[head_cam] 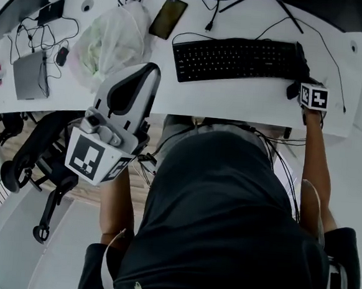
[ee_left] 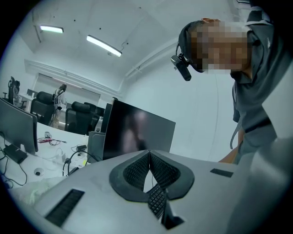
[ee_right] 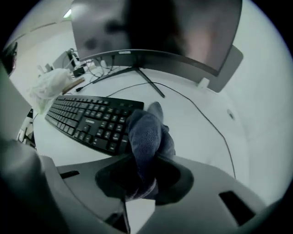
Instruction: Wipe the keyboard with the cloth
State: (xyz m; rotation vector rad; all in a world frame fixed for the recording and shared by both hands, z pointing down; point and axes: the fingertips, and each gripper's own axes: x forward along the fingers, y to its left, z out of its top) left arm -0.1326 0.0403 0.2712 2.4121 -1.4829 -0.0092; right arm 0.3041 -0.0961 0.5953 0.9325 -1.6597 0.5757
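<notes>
Keyboard [ee_right: 89,121] lies unbraced, so the bunched blue cloth [ee_right: 146,137] clamped in the right gripper [ee_right: 143,180] may shove it; the left gripper [ee_left: 149,167] is closed, empty and raised clear.

Across a white desk [head_cam: 247,101], a black keyboard [head_cam: 237,59]. At its right end, a dark cloth [head_cam: 301,62], with the right gripper [head_cam: 299,80] just behind. Held up over the desk's near edge, the left gripper [head_cam: 148,74]. Beyond it, a plastic bag [head_cam: 111,42] and a phone [head_cam: 168,17].
</notes>
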